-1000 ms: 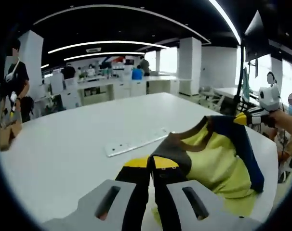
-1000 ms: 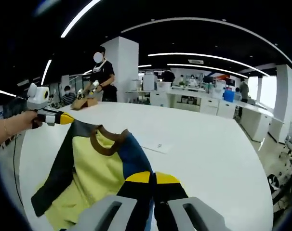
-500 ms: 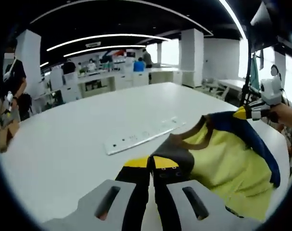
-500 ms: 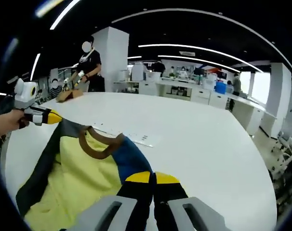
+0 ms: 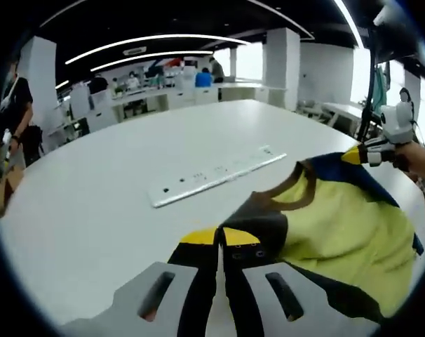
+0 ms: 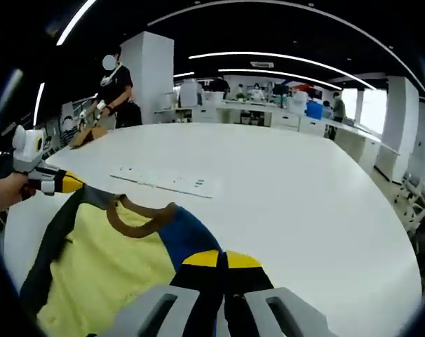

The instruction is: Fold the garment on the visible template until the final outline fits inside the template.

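The garment [image 5: 339, 232] is a yellow shirt with a brown collar, one dark grey shoulder and one blue shoulder. It is stretched between my two grippers just over the white table [image 5: 93, 210]. My left gripper [image 5: 219, 237] is shut on the grey shoulder. At the right of that view, my right gripper [image 5: 354, 156] pinches the blue shoulder. In the right gripper view, my right gripper [image 6: 223, 260] is shut on the blue shoulder of the garment [image 6: 107, 267]. My left gripper [image 6: 69, 184] holds the far corner at the left.
A flat white strip [image 5: 212, 175] with dark marks lies on the table just beyond the collar, also seen as the strip [image 6: 167, 181] in the right gripper view. A person [image 6: 114, 91] stands at the table's far end by a cardboard box. Desks, pillars and chairs lie beyond.
Both grippers have come down and forward over the table, still holding the shoulders. The shirt hangs lower and spreads flatter, and the white strip is closer to the collar.
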`<state>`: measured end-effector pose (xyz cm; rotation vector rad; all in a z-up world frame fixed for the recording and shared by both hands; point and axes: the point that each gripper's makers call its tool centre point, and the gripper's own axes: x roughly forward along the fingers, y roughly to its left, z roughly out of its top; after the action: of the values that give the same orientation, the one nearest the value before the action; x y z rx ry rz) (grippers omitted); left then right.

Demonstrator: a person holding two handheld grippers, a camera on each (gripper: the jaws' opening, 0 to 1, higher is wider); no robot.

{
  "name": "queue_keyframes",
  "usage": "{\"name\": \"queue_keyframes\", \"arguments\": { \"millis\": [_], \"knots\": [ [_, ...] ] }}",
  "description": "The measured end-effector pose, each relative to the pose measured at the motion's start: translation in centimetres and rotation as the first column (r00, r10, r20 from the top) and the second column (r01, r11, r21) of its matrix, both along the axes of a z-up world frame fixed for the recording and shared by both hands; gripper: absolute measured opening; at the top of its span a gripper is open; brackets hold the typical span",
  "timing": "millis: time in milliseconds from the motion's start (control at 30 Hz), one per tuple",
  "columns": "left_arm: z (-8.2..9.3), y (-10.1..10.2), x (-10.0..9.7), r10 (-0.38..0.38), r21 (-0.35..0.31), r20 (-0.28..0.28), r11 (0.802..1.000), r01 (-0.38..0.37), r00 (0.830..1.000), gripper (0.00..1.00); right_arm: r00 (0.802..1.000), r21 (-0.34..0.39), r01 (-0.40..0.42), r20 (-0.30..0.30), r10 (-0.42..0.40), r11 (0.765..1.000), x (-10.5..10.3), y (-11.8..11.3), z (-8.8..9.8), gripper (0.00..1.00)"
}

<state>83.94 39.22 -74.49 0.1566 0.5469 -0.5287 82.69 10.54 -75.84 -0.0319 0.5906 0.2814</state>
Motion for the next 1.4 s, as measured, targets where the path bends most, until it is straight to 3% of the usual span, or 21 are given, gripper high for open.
{"name": "queue_keyframes", "arguments": {
  "millis": [300, 567, 767, 900, 933, 1000, 1267, 1400],
  "knots": [
    [-1.7, 0.1, 0.6, -0.028, 0.12, -0.007, 0.992, 0.029, 1.0, 0.0, 0.998, -0.006, 0.039, -0.048, -0.04, 0.999, 0.6, -0.7, -1.3, 0.0],
    [-1.1, 0.7, 0.4, -0.024, 0.107, 0.001, 0.994, 0.024, 1.0, 0.04, 0.997, 0.021, 0.046, -0.058, -0.045, 0.999, 0.2, -0.3, -0.8, 0.02],
    [-0.6, 1.3, -0.2, -0.002, 0.114, 0.001, 0.994, 0.001, 1.0, 0.16, 1.0, 0.037, -0.007, -0.016, 0.008, 0.999, -0.2, 0.9, 1.0, 0.24],
    [0.4, 1.3, -0.8, 0.006, 0.065, 0.015, 0.998, -0.007, 1.0, 0.24, 0.997, 0.051, -0.067, -0.02, 0.068, 0.996, -1.2, 2.1, 1.7, 0.36],
    [0.8, 1.1, -0.9, 0.015, 0.027, 0.017, 1.0, -0.015, 1.0, 0.26, 0.997, 0.044, -0.08, -0.019, 0.081, 0.996, -1.4, 2.3, 1.8, 0.39],
    [0.9, 1.4, -1.2, 0.021, 0.023, 0.006, 1.0, -0.021, 1.0, 0.31, 0.993, 0.041, -0.115, -0.023, 0.116, 0.992, -2.0, 2.9, 2.2, 0.48],
    [2.5, 1.3, -3.4, -0.023, -0.023, 0.031, 0.999, 0.023, 0.999, 0.49, 0.968, 0.047, -0.248, -0.03, 0.249, 0.968, -5.2, 5.2, 3.7, 0.7],
    [2.8, 1.3, -5.1, -0.056, -0.024, 0.04, 0.998, 0.057, 0.998, 0.55, 0.946, 0.033, -0.32, -0.037, 0.321, 0.947, -7.2, 6.0, 4.0, 0.78]
  ]
}}
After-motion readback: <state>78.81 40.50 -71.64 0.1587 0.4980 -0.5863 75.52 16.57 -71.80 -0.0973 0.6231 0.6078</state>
